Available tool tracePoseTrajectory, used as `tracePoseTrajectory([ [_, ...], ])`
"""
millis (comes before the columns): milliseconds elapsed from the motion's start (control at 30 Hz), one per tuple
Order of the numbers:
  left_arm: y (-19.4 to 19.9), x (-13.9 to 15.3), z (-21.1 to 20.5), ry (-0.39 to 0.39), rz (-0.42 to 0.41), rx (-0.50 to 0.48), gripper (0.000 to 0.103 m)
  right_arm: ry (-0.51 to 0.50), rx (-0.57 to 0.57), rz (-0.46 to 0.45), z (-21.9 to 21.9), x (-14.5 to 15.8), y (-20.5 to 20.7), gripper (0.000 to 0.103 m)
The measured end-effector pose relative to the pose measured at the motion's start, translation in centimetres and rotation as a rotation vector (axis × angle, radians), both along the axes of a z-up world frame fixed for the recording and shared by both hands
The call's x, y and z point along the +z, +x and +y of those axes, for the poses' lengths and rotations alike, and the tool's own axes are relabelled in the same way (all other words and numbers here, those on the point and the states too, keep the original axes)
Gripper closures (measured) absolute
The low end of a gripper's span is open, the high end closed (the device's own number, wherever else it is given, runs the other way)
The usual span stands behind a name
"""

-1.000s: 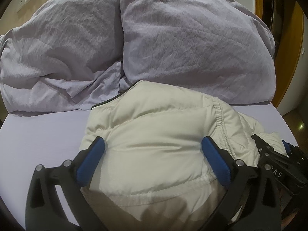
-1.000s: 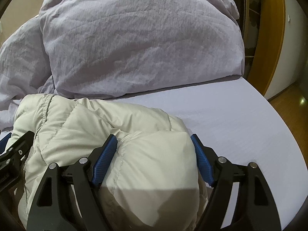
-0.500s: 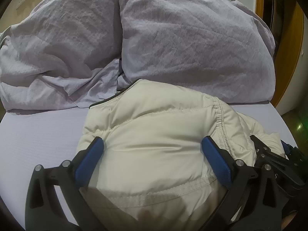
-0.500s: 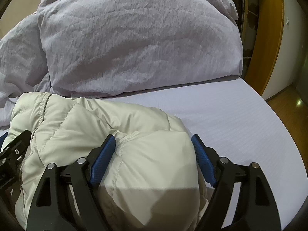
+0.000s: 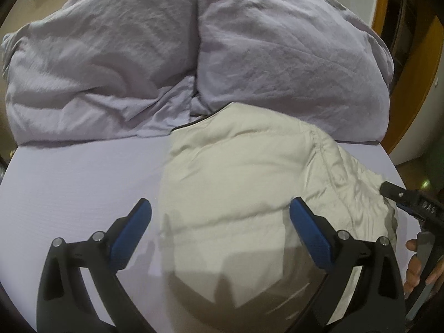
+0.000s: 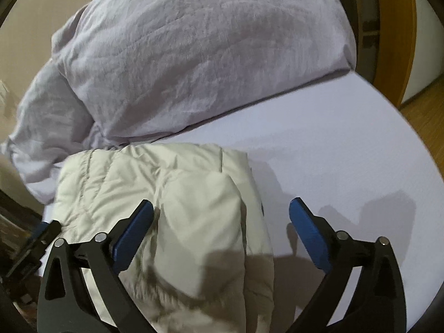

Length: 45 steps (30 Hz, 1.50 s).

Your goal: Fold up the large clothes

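Note:
A cream puffer jacket (image 5: 249,183) lies folded in a bundle on the lilac bed sheet (image 5: 77,183), its far edge against the duvet. It also shows in the right wrist view (image 6: 172,194). My left gripper (image 5: 220,227) is open and empty, held above the jacket's near left part. My right gripper (image 6: 221,227) is open and empty, above the jacket's right edge and the sheet beside it. The right gripper shows at the right edge of the left wrist view (image 5: 410,205), with a hand on it.
A crumpled lilac duvet (image 5: 194,55) is piled along the far side of the bed, also in the right wrist view (image 6: 194,55). A wooden frame (image 6: 394,33) and floor lie to the right. Bare sheet (image 6: 333,144) lies right of the jacket.
Both grippers have pulled back and apart from the jacket: the left one shifted left, the right one right. Both stay open. The jacket lies lower and flatter in view.

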<state>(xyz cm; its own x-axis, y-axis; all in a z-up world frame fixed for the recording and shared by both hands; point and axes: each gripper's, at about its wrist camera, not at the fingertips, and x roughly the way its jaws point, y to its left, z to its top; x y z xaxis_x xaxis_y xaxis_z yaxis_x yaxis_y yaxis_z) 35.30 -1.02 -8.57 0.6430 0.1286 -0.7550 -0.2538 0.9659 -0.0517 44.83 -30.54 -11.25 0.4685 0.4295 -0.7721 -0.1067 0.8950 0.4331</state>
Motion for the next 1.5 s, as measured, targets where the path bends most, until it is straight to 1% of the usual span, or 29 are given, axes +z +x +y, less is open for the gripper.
tracePoseTrajectory([
  [133, -1.6, -0.1, 1.9, -0.111, 0.035, 0.02, 0.004, 0.126, 0.031, 0.12, -1.3, -1.5, -0.2, 0.001],
  [167, -1.8, -0.3, 2.3, -0.141, 0.045, 0.024, 0.004, 0.174, 0.035, 0.168, -1.5, -2.2, -0.3, 0.001],
  [200, -2.0, -0.5, 2.6, -0.166, 0.053, 0.024, 0.004, 0.197, 0.037, 0.194, -1.5, -2.6, -0.5, 0.001],
  [300, -2.2, -1.1, 2.8, -0.204, 0.072, 0.019, 0.004, 0.261, 0.045, 0.266, -1.3, -3.8, -0.8, 0.001],
  [367, -2.1, -1.6, 2.8, -0.231, 0.086, 0.009, 0.003, 0.272, 0.054, 0.287, -1.0, -4.0, -1.1, 0.001],
  [467, -1.9, -2.4, 2.9, -0.284, 0.093, 0.002, 0.003, 0.276, 0.062, 0.308, -0.4, -4.5, -0.8, 0.001],
  [500, -1.8, -2.7, 3.1, -0.31, 0.095, 0.004, 0.002, 0.276, 0.066, 0.315, -0.1, -4.6, -0.7, 0.001],
  [533, -1.7, -3.1, 3.4, -0.353, 0.097, 0.006, 0.002, 0.277, 0.07, 0.319, 0.2, -4.6, -0.6, 0.001],
  [633, -1.4, -3.8, 4.0, -0.422, 0.094, 0.016, 0.002, 0.287, 0.085, 0.338, 1.2, -5.1, -0.4, 0.001],
  [767, -1.1, -4.1, 4.6, -0.484, 0.093, 0.016, 0.002, 0.326, 0.08, 0.338, 1.5, -5.7, -0.6, 0.001],
  [833, -1.2, -4.2, 4.9, -0.516, 0.09, 0.009, 0.006, 0.353, 0.072, 0.338, 1.6, -5.9, -0.5, 0.001],
  [900, -1.2, -4.1, 5.3, -0.543, 0.087, 0.006, 0.014, 0.392, 0.06, 0.331, 1.6, -6.1, -0.5, 0.002],
  [933, -1.3, -4.1, 5.6, -0.565, 0.084, 0.005, 0.016, 0.412, 0.055, 0.326, 1.5, -6.2, -0.7, 0.006],
  [967, -1.4, -4.1, 5.9, -0.578, 0.081, 0.003, 0.02, 0.438, 0.048, 0.32, 1.5, -6.3, -0.9, 0.008],
  [1000, -1.5, -4.1, 6.3, -0.594, 0.08, 0.001, 0.024, 0.463, 0.042, 0.314, 1.5, -6.4, -1.0, 0.012],
  [1033, -1.6, -4.0, 6.7, -0.611, 0.078, -0.006, 0.026, 0.488, 0.035, 0.307, 1.4, -6.4, -1.2, 0.017],
  [1100, -1.7, -3.7, 7.4, -0.628, 0.076, -0.026, 0.033, 0.514, 0.025, 0.301, 1.3, -6.4, -1.3, 0.021],
  [1200, -1.7, -3.0, 8.3, -0.626, 0.071, -0.04, 0.037, 0.545, 0.025, 0.286, 2.1, -6.0, -1.0, 0.03],
  [1233, -1.7, -2.7, 9.0, -0.621, 0.065, -0.041, 0.038, 0.555, 0.03, 0.281, 2.7, -5.7, -0.9, 0.034],
  [1300, -1.8, -2.2, 10.1, -0.615, 0.055, -0.034, 0.039, 0.567, 0.047, 0.276, 3.8, -5.4, -0.8, 0.038],
  [1500, -2.0, -1.1, 14.4, -0.592, 0.028, -0.001, 0.04, 0.6, 0.094, 0.267, 8.2, -5.0, 0.3, 0.044],
])
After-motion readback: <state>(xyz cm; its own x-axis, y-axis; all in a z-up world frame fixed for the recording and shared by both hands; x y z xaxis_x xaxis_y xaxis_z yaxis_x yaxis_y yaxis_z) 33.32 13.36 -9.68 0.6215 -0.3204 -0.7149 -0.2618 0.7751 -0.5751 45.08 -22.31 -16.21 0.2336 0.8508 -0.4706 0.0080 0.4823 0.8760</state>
